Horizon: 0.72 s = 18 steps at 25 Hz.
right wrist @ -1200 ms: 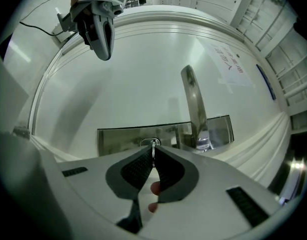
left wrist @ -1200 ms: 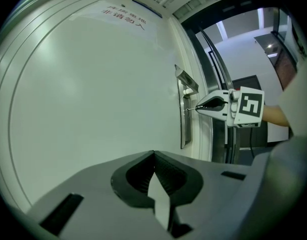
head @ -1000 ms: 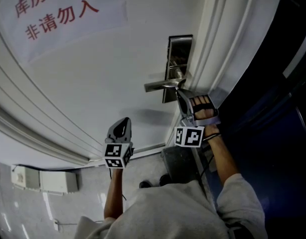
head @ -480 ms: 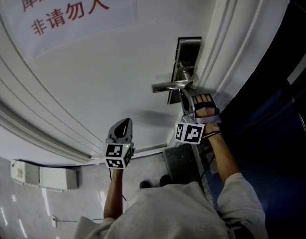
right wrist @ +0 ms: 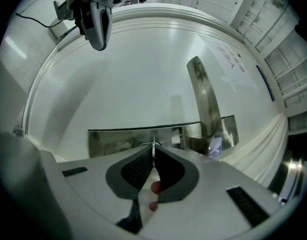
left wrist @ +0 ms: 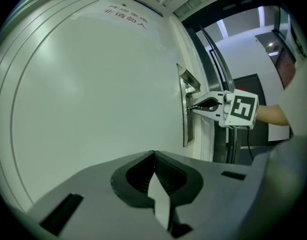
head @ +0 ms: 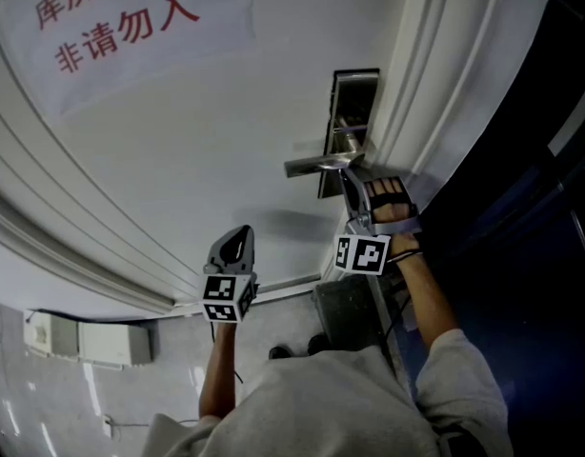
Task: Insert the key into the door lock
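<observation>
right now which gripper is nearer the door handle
Right. The right gripper holds a key at the lock plate under the door handle; the left gripper hangs well apart.

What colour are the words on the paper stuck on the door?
Red, on a white sign. The head view shows them best.

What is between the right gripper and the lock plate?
A thin key, pinched in the right gripper's fingers, pointing at the lock plate, seen in the right gripper view.
</observation>
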{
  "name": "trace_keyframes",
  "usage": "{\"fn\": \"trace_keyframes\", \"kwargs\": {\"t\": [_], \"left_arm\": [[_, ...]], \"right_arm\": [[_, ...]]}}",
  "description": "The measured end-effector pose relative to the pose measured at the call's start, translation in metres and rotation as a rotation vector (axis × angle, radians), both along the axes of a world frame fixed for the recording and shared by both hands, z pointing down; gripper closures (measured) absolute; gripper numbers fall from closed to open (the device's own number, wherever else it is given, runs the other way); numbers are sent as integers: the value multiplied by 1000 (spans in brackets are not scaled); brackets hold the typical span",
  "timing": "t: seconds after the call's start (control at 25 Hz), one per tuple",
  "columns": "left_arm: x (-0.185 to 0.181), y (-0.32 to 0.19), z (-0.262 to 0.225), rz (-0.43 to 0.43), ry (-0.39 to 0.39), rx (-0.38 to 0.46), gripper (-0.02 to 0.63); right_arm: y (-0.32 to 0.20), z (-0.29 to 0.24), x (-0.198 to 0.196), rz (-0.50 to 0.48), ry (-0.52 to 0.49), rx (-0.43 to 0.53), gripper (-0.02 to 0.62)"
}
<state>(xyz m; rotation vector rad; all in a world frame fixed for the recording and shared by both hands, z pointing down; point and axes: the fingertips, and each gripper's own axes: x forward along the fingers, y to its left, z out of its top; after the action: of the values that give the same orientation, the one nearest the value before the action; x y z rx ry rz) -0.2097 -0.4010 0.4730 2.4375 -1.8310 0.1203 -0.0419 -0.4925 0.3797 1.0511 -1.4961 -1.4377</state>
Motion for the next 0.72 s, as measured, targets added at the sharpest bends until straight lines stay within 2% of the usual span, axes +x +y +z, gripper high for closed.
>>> {"fn": "trace_keyframes", "kwargs": {"t": [0.12,0.28,0.52,0.72], "left_arm": [[4,0,1,4,0,-2,589],[5,2,0,6,-2,0,589],[7,6,0,3,-2,-4,589],[10,8,2,9,-3,-5,589]], "right_arm": [[0,4,0,-7,11,-36,566],[2,15,0,-9,24,-107,478],[2,18,0,-12,37,-119,431],[9,14,1,-18,5,-111,431]]}}
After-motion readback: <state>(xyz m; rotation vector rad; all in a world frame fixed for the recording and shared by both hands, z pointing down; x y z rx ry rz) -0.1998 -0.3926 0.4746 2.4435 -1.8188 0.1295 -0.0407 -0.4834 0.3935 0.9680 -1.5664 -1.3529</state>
